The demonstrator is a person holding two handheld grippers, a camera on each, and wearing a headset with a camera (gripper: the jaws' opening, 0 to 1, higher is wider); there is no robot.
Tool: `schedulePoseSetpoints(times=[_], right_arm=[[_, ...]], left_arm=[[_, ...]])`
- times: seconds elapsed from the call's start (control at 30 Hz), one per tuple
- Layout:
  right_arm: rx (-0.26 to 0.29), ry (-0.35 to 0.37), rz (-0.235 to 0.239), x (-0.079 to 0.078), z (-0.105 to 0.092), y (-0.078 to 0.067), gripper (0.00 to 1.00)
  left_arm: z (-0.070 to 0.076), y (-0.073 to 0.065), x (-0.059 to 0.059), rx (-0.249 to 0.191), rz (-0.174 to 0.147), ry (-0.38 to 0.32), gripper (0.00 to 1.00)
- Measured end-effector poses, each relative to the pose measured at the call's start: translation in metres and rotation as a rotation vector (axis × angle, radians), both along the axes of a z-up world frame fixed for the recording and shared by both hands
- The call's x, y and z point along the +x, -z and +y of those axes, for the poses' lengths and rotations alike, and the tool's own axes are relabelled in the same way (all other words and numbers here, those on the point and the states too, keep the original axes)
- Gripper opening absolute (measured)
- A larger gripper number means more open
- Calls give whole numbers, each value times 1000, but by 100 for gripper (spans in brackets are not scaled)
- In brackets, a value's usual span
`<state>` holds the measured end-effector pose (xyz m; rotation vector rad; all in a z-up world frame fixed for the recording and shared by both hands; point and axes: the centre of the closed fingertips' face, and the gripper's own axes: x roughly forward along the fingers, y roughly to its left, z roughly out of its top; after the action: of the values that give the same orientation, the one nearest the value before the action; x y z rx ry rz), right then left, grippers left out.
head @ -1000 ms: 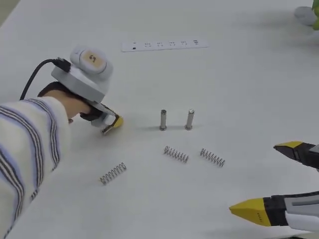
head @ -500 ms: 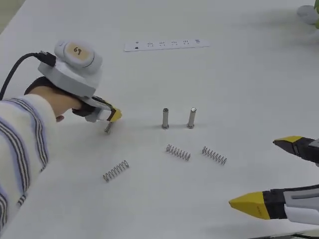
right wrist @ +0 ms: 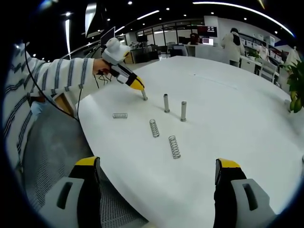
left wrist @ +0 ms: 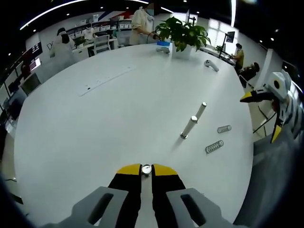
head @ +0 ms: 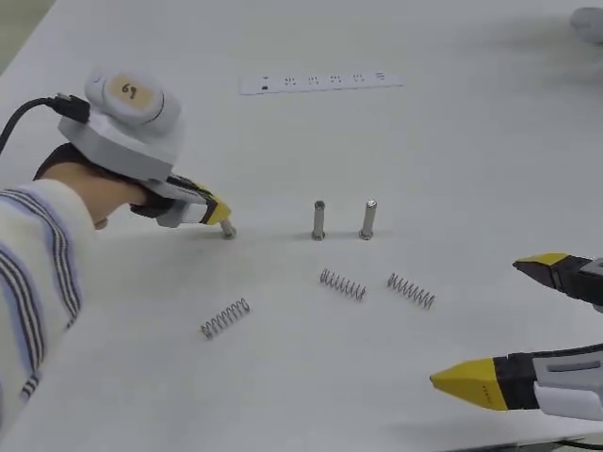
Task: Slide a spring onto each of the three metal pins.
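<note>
Two metal pins (head: 318,219) (head: 367,218) stand upright in the middle of the white table (head: 452,141). My left gripper (head: 219,212) is shut on a third pin (head: 228,229), whose foot touches the table left of the other two. In the left gripper view that pin's head (left wrist: 146,169) sits between the closed yellow tips. Three springs (head: 225,317) (head: 342,284) (head: 411,291) lie loose in front of the pins. My right gripper (head: 499,325) hovers open at the near right with nothing in it; in its own view the springs (right wrist: 154,128) (right wrist: 174,146) lie ahead.
A white power strip (head: 322,82) lies at the far side of the table. A potted plant (left wrist: 183,33) stands at the table's far end, with people and desks behind it. The table's near edge (right wrist: 114,156) runs just before the right gripper.
My left gripper has carried its pin a little to the right, toward the two standing pins, and brought it more upright. The right gripper has stayed open in place.
</note>
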<state>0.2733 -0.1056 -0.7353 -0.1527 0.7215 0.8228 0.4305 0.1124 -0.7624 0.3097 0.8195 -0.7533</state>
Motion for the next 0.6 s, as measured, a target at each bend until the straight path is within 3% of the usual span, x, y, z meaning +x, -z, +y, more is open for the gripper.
schedulePoseSetpoints(times=[0.3,0.6], right_arm=[[-8,6,-7,0,-2,1,99],[-3,-1,-9,0,1,1,99]], left_arm=[[-17,-7,-2,-20,-18,28,0],[-29,-7,-6,-41,-10,32,0]])
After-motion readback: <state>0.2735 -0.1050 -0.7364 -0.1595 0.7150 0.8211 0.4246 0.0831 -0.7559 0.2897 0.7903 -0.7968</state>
